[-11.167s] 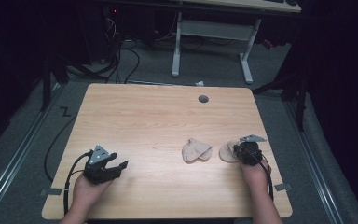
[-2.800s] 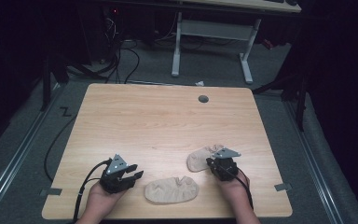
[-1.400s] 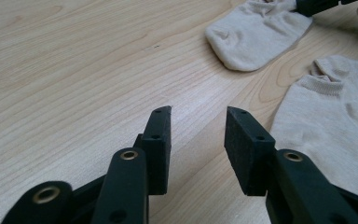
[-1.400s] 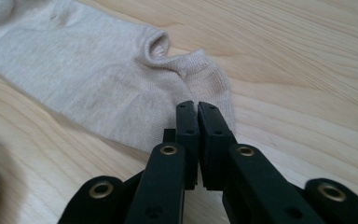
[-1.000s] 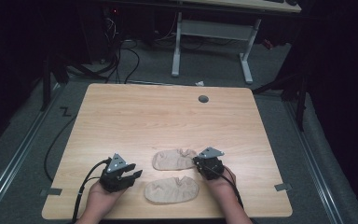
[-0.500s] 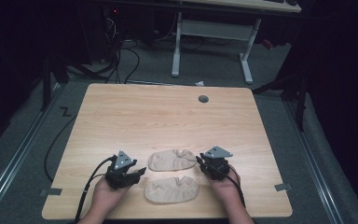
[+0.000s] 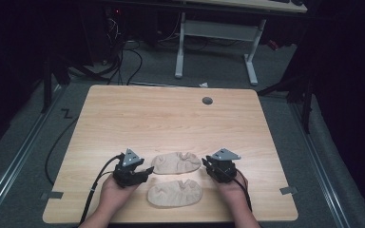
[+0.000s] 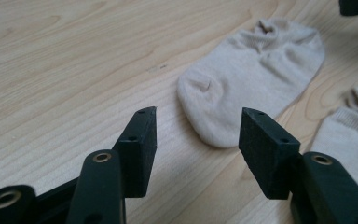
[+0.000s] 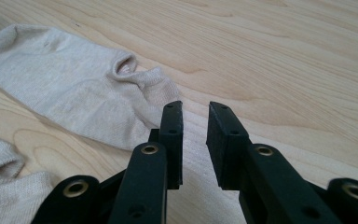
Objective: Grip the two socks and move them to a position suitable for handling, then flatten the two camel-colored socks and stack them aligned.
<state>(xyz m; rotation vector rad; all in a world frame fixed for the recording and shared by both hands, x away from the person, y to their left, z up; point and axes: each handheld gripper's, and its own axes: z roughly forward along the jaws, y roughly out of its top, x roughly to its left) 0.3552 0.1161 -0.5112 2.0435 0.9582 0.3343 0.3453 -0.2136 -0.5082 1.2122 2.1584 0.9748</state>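
Observation:
Two beige ankle socks lie flat near the table's front edge, one sock just behind the other sock. My left gripper rests to their left, open and empty; in the left gripper view its jaws frame the toe of the rear sock, with the front sock at the right edge. My right gripper sits at the cuff end of the rear sock. Its jaws stand a narrow gap apart with bare wood between them, just right of the sock's cuff.
The wooden table has a round grey grommet near its far edge. Beyond it stand the white legs of another desk and cables on the dark floor. Each gripper's cable trails off the front edge.
The right gripper carried the second sock leftward and laid it behind the first, then let it go. The left gripper edged slightly toward the socks.

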